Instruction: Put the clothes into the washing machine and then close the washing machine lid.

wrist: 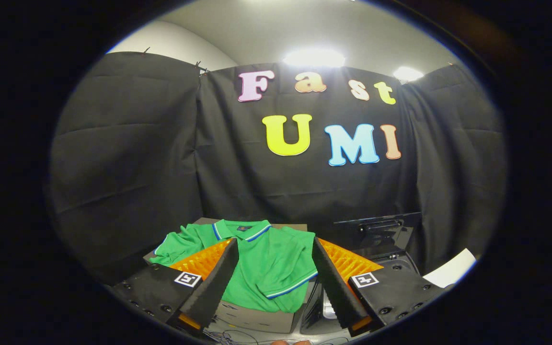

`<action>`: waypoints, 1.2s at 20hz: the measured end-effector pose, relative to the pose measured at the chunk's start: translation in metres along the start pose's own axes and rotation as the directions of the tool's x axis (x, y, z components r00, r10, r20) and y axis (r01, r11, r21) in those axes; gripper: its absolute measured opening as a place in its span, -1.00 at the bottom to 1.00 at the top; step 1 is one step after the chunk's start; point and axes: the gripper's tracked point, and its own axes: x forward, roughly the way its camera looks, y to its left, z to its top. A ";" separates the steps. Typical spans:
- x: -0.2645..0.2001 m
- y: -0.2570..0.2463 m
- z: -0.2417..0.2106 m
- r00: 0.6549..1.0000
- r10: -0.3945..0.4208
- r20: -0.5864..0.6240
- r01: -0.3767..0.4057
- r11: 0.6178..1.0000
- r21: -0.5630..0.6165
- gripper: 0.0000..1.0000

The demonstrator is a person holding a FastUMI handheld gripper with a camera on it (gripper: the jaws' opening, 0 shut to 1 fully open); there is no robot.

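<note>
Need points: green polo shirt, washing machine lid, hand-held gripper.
green polo shirt (266, 268): gripper view, chest panel, between the open fingers.
washing machine lid (381, 225): gripper view, handle on the raised lid.
hand-held gripper (272, 268): gripper view, midway between fingertips.

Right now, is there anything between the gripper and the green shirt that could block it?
Nothing visible blocks it. The gripper is open, and the green polo shirt lies spread on a cardboard box just ahead of and between its fingers. The washing machine, lid raised, stands right of the box.
</note>
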 end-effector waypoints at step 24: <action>0.133 0.095 -0.099 0.872 0.067 -0.485 -0.101 0.994 -0.044 0.92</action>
